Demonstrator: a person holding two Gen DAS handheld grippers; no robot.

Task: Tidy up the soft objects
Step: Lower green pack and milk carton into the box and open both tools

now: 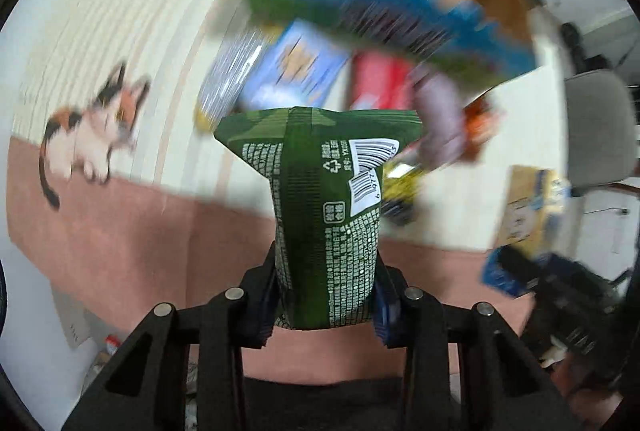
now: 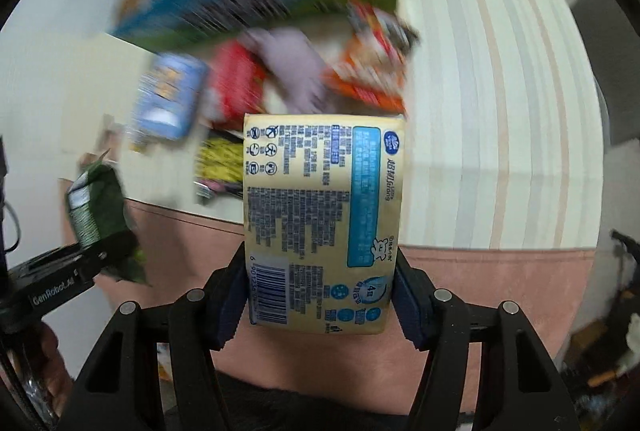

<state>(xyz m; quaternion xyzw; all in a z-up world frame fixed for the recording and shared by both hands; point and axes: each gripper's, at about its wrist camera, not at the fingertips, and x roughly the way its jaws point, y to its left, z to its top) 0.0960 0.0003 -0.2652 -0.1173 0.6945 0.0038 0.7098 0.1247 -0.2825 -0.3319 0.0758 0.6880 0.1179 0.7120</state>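
We see a cream cloth with pale stripes (image 1: 120,43) spread over the surface, and it fills the right side of the right wrist view too (image 2: 500,111). Below it runs a broad dusty-pink fabric band (image 1: 140,231). A printed calico cat in white, orange and black (image 1: 92,135) sits where cream meets pink. Off to the right stand a grey padded chair (image 1: 600,131) and, just below it, a small brown cardboard carton with blue print (image 1: 528,207), blurred

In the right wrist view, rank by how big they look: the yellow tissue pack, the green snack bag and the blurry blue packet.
1. yellow tissue pack, though it sits nearest the camera, so this may mislead.
2. green snack bag and blue packet look alike; blur prevents ranking.
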